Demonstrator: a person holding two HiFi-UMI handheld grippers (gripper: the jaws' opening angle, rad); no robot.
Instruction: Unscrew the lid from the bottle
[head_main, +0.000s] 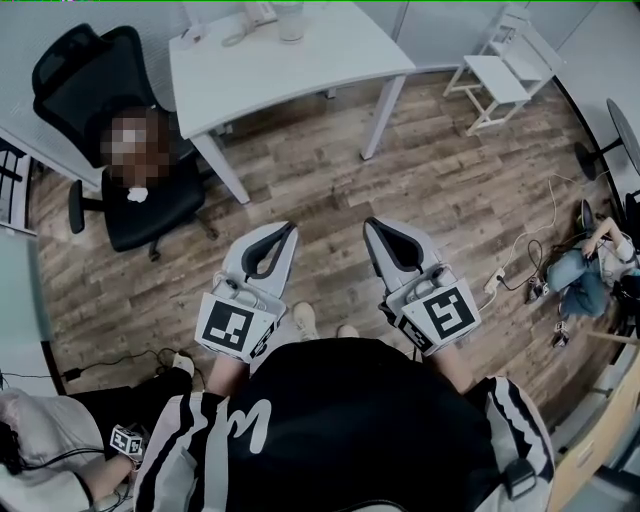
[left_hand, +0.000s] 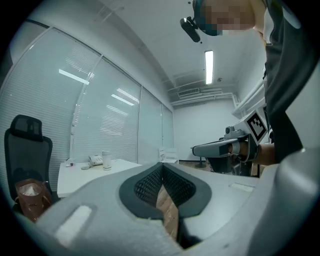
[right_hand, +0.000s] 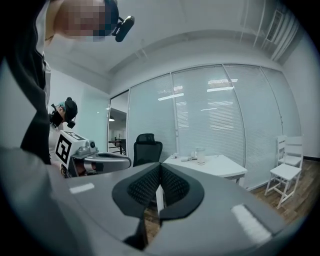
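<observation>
Wood floor (head_main: 330, 190) spreads beneath the left gripper (head_main: 287, 230) and right gripper (head_main: 372, 226), each with its jaws pressed together on nothing, held side by side and apart. Ahead of them stands a white table (head_main: 300, 75), with the bottle (head_main: 291, 20) near its far edge, well away from both. A black chair (head_main: 110, 80) flanks its left, a white chair (head_main: 505, 72) its right.
</observation>
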